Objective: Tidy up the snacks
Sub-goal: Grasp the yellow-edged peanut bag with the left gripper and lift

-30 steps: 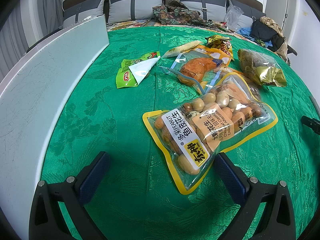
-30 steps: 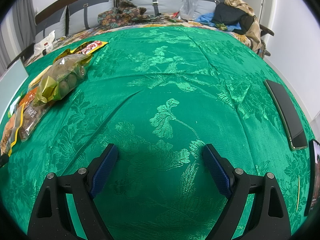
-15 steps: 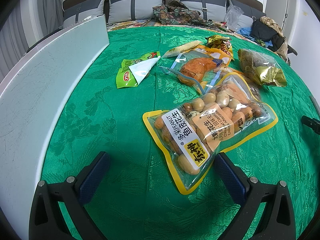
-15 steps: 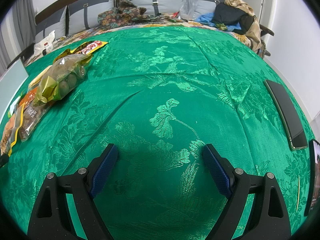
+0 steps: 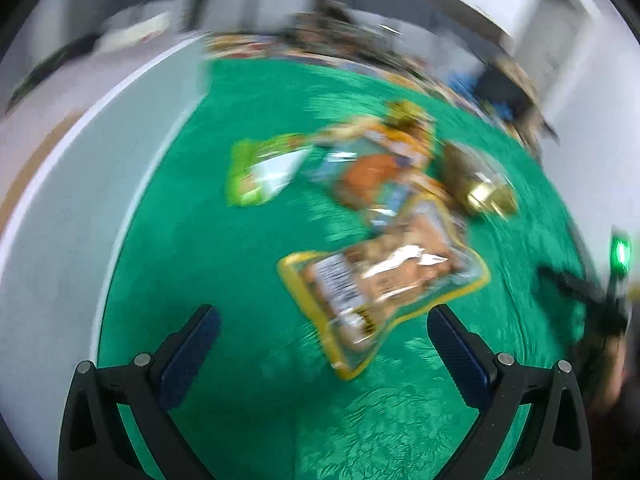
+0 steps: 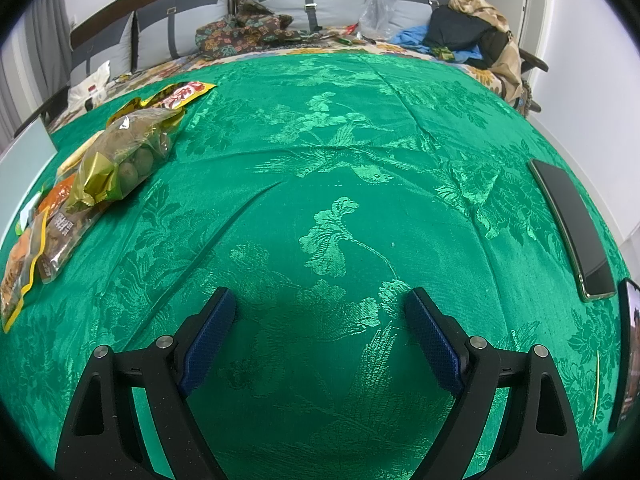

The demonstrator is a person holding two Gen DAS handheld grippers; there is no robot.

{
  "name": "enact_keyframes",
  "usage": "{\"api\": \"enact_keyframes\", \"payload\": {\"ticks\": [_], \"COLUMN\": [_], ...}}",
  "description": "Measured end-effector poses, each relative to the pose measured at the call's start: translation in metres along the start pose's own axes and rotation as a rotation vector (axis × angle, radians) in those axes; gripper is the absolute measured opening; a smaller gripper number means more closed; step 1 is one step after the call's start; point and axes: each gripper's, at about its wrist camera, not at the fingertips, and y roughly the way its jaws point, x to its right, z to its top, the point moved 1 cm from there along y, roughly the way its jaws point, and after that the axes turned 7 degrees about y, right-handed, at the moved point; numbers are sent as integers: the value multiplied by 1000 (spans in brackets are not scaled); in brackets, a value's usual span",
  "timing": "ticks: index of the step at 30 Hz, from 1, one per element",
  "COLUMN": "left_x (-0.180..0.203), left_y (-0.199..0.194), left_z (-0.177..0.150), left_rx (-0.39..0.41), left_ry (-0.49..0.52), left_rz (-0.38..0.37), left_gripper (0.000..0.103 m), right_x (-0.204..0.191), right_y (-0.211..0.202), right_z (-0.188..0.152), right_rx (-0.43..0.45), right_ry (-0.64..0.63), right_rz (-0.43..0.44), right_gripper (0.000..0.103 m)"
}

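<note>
Your left gripper point(image 5: 322, 346) hangs above the green cloth point(image 5: 240, 248) with its jaws spread wide and nothing between them; the view from it is smeared with motion blur. Just beyond the fingertips, toward 1 o'clock, lies the yellow-edged peanut bag point(image 5: 380, 292), flat on the cloth. Past it at 12 to 1 o'clock sits the orange snack pouch point(image 5: 372, 176), overlapping the peanut bag's far end, with the gold-and-brown bag point(image 5: 480, 184) to its right at 2 o'clock and the light green packet point(image 5: 260, 176) off at 11 o'clock, apart from the rest. A pale grey board point(image 5: 72, 220) runs along the cloth's edge from 9 to 11 o'clock. Your right gripper point(image 6: 320, 340) also has its jaws wide apart and empty, over bare patterned cloth. In its view the snacks pile up at 9 to 10 o'clock, the gold-and-brown bag on top, a red-and-yellow packet point(image 6: 180, 94) behind it at 11 o'clock. A dark phone point(image 6: 572, 228) lies at 3 o'clock near the cloth's edge.
</note>
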Motion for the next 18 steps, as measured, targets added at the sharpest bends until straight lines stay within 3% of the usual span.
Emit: {"api": "enact_keyframes", "payload": {"ticks": [4,6,9,11,13,16,18], "left_x": [49,67,79,76,67,47,38], "left_y": [19,39,67,83,91,82,70], "left_z": [33,42,45,46,48,45,37], "left_rx": [-101,-195,-285,-329,-337,-268,-221], "left_ry": [334,459,571,564,481,273,188], "left_rz": [-54,-75,-39,-21,-27,-66,-52], "left_gripper": [102,102,102,102,102,88,70], "right_x": [0,0,0,0,0,0,0], "right_y": [0,0,0,0,0,0,1], "right_z": [0,0,0,0,0,0,0], "right_rx": [0,0,0,0,0,0,1], "right_ry": [0,0,0,0,0,0,0], "right_rz": [0,0,0,0,0,0,1], "right_gripper": [90,90,90,90,90,90,90]}}
